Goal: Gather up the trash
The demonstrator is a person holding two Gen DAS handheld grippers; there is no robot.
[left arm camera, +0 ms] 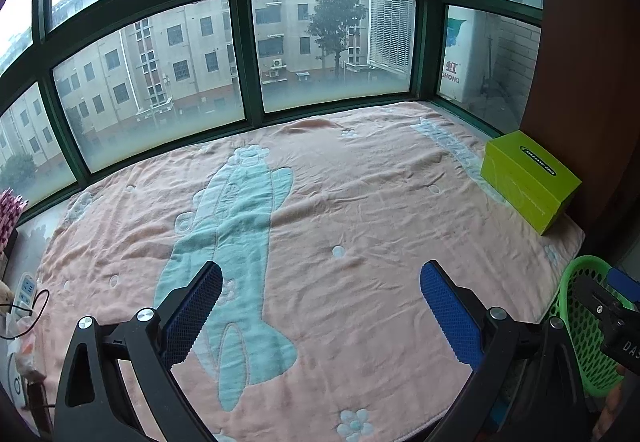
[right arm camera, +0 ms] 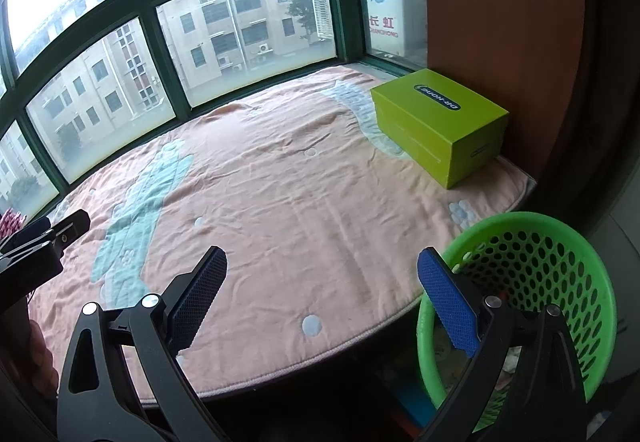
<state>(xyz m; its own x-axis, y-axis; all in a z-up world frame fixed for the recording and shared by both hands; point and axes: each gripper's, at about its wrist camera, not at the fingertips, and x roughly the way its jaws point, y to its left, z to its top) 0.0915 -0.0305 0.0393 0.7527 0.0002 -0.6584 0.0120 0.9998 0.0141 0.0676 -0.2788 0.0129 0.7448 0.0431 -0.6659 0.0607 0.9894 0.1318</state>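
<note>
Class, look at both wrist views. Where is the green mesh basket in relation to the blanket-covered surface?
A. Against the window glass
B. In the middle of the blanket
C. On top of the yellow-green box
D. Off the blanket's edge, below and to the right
D: the green mesh basket sits beyond the edge of the blanket, lower down, near the right gripper; the yellow-green box rests on the blanket with nothing on top.

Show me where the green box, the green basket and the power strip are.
green box (right arm camera: 436,98), right wrist view, top face.
green basket (right arm camera: 560,220), right wrist view, far rim.
power strip (left arm camera: 27,292), left wrist view, socket face.
</note>
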